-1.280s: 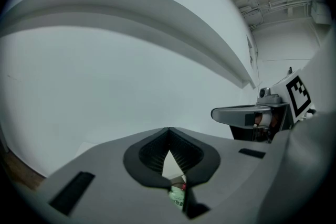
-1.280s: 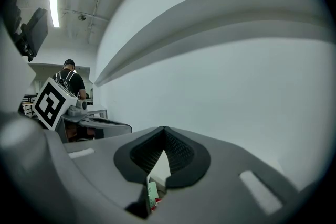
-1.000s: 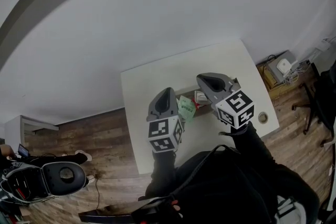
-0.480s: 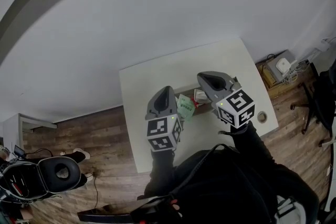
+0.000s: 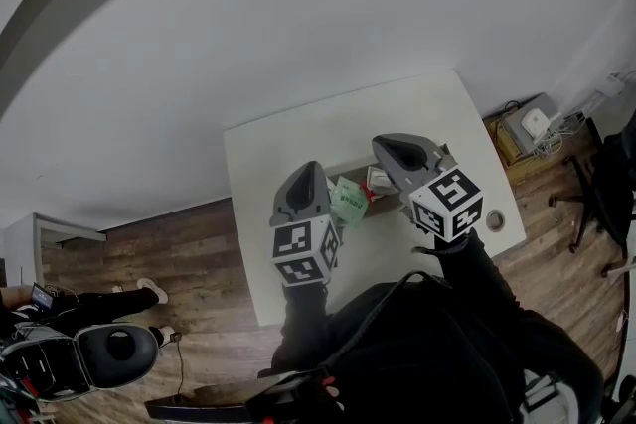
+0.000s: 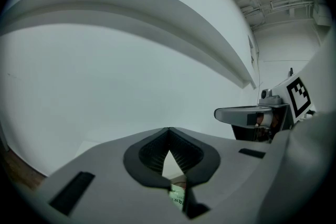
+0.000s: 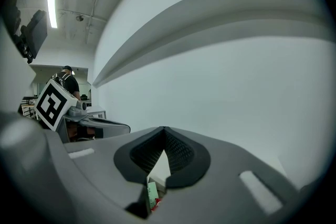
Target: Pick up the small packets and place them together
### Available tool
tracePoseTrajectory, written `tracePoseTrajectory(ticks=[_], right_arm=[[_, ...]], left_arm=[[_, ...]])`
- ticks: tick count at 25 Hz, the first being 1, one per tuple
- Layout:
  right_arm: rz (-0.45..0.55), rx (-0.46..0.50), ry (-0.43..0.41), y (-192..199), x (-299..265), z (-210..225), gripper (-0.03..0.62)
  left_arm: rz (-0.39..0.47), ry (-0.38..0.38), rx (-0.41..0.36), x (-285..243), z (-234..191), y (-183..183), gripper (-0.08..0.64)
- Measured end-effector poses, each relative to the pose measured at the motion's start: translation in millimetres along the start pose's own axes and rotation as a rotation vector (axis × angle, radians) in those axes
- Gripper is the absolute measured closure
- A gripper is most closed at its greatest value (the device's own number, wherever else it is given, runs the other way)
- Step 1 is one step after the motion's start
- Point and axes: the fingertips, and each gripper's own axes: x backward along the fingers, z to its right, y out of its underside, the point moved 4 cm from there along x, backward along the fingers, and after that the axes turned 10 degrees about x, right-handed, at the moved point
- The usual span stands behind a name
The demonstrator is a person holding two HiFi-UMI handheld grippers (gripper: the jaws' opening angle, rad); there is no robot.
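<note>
Lying on brown tray: small packets.

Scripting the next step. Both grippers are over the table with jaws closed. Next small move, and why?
Probably open the left gripper: its jaws meet at the tips with nothing pinched, and the green packet sits just beside it, not yet picked up.

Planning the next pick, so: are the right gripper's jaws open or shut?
Shut. In the right gripper view the right gripper shows its jaws meeting at the tips, nothing visible between them.
</note>
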Motion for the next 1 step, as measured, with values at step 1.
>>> tracePoseTrajectory(ticks=[1], right_arm=[[0.001, -0.004, -0.003, -1.2, 0.5, -0.2, 0.592]], left_arm=[[0.001, -0.001, 0.0, 0.9, 0.6, -1.2, 0.559]])
